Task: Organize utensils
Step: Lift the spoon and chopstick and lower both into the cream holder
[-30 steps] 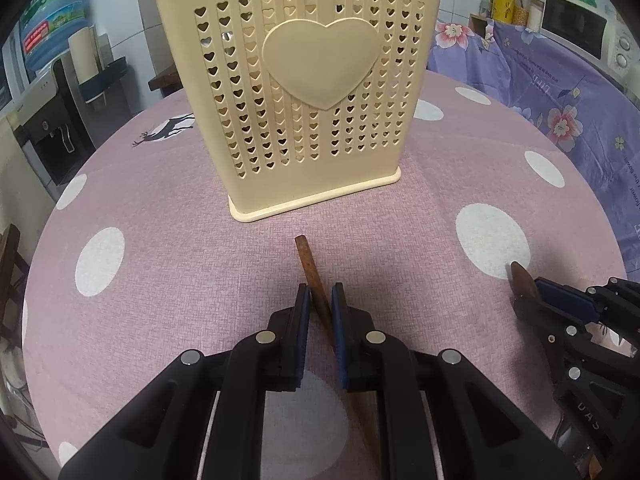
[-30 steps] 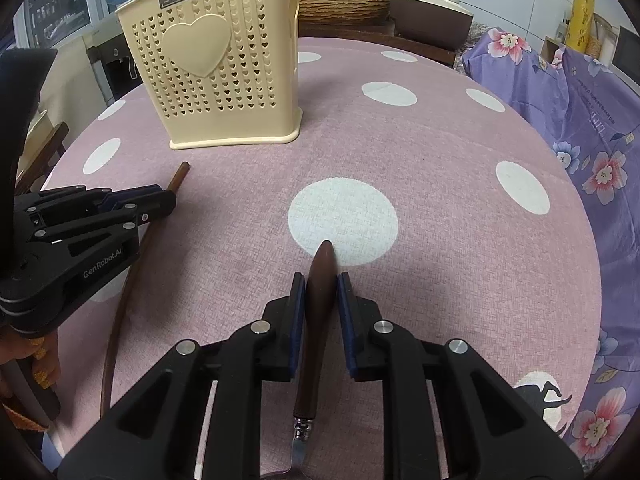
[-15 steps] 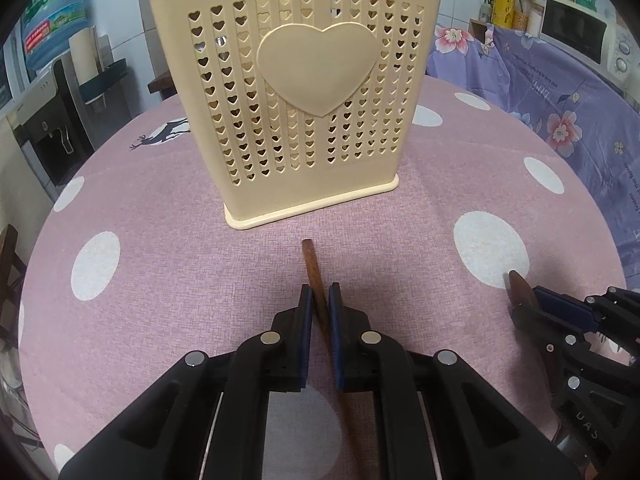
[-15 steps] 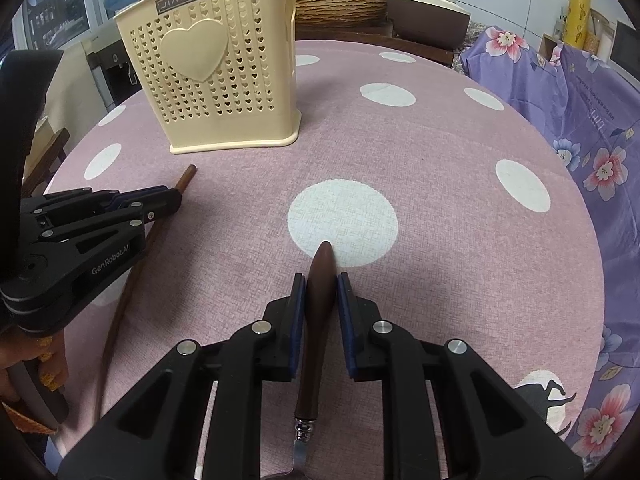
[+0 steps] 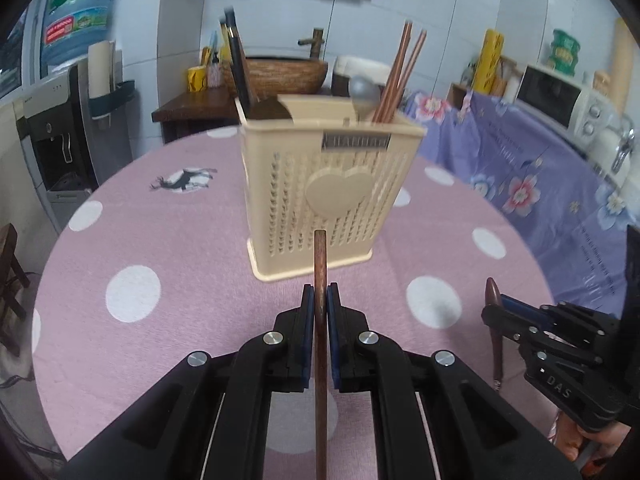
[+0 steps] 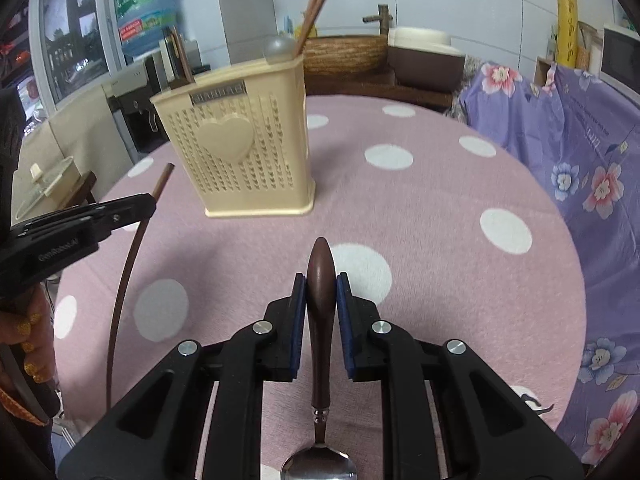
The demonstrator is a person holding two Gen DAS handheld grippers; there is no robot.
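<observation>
A thin dark-brown wooden chopstick (image 5: 320, 280) sits clamped between blue pads, its blunt tip pointing toward the far holder, its length running back under the camera. To its right, a spoon (image 6: 320, 320) with a dark brown, bulbous handle and a silver bowl (image 6: 319, 465) at the near end is gripped by the handle. Farther off on the pink dotted cloth stands a cream perforated utensil holder (image 5: 326, 204) with a raised heart, upright. It holds two reddish chopsticks (image 5: 398, 76), a grey spoon bowl (image 5: 363, 94) and dark handles (image 5: 239, 68).
</observation>
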